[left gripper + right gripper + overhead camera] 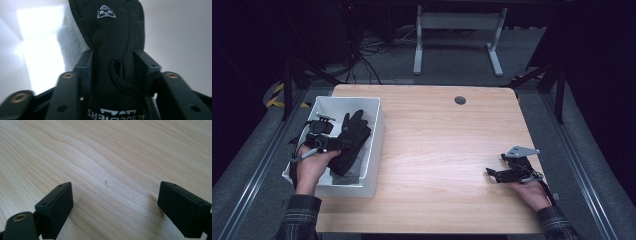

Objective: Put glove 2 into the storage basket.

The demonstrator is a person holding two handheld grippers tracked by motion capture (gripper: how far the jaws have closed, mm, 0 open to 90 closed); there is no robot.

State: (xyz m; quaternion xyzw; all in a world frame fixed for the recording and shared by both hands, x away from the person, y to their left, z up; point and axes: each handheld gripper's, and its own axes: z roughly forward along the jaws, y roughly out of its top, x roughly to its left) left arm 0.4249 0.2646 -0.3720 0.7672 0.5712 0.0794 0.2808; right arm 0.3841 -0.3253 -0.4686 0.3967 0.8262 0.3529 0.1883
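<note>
Status: depositing glove in bin; judged near completion.

Location of glove: inside the white bin, left of centre in the high view, fingers toward upper right of frame. Draped over a grey fleece already lying in the bin. In the left gripper view, seen end-on at centre frame, logo at top, cuff lettering at bottom edge.

Left gripper: lowered into the bin, held by the left hand. Pads flanking the glove's cuff on both sides and in contact with the fabric. Cannot tell from the pictures whether clamped on the glove or already slackened around it.

Right gripper: resting on the table, lower right of the high view, well apart from the bin. Jaws spread wide, bare wood between them, grasping nothing.

Done, as judged:
- Glove brought over and down into the bin.
- Glove seemingly supported by the fleece and bin contents.

Remaining, as judged:
- Confirm full release of the cuff.
- Withdraw the left gripper upward, clear of the bin wall, without dragging the fabric out.
- Check for cuff or fingers hanging over the rim.

No further loose items visible on the tabletop.
</note>
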